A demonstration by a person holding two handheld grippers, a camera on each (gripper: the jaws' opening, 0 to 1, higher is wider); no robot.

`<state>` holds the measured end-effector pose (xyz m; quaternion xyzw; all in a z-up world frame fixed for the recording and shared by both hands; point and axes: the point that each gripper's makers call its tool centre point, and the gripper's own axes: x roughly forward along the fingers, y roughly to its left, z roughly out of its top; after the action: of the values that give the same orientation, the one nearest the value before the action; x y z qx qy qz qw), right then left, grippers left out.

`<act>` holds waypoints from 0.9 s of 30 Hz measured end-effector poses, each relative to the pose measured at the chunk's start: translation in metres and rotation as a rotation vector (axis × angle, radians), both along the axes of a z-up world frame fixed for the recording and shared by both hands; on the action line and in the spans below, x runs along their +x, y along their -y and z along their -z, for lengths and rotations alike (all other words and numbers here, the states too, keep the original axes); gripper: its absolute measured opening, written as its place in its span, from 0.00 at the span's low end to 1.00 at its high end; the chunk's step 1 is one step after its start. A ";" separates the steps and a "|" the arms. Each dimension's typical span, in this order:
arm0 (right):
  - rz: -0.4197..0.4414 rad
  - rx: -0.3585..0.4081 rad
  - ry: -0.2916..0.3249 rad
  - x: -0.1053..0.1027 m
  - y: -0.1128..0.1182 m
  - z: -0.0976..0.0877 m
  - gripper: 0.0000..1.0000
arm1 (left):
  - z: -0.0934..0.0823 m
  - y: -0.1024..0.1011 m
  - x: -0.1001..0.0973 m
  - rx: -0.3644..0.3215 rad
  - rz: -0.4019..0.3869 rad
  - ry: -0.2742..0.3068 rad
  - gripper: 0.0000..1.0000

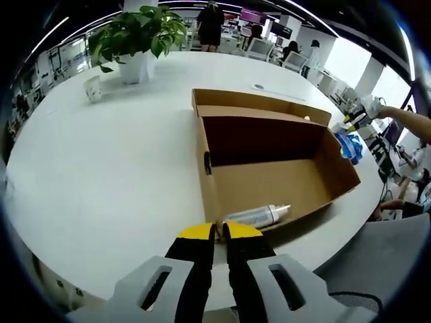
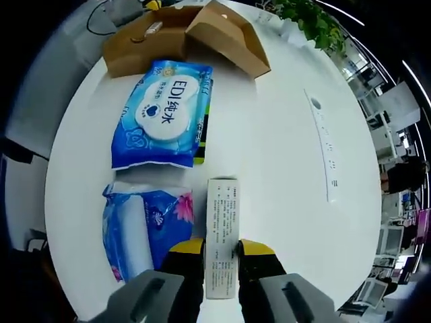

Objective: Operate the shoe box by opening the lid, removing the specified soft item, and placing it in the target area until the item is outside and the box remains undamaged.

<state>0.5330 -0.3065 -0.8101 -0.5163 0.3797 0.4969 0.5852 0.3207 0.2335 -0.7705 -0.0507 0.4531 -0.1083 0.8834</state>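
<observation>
The brown shoe box (image 1: 269, 178) stands open on the white table (image 1: 114, 175), its lid (image 1: 259, 102) folded back. A silver tube (image 1: 256, 216) lies inside against the near wall. My left gripper (image 1: 219, 233) is shut on the box's near corner. In the right gripper view, my right gripper (image 2: 221, 252) is shut on a slim white printed carton (image 2: 221, 232) resting on the table. Beside it lie a blue wet-wipes pack (image 2: 165, 114) and a blue tissue pack (image 2: 145, 225). The shoe box (image 2: 182, 37) is beyond them.
A potted plant (image 1: 138, 37) and a small cup (image 1: 93, 87) stand at the table's far side. A long white strip (image 2: 322, 145) lies on the table right of the carton. A person's arm (image 1: 407, 122) reaches in near the blue packs (image 1: 350, 145). People stand in the office behind.
</observation>
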 end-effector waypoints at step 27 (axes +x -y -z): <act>0.109 0.034 0.128 0.011 -0.005 -0.033 0.23 | -0.001 0.000 0.002 0.052 0.060 0.014 0.05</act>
<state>0.5440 -0.3013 -0.7776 -0.5154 0.3607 0.4365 0.6432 0.3229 0.2339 -0.7697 -0.0136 0.4511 -0.1234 0.8838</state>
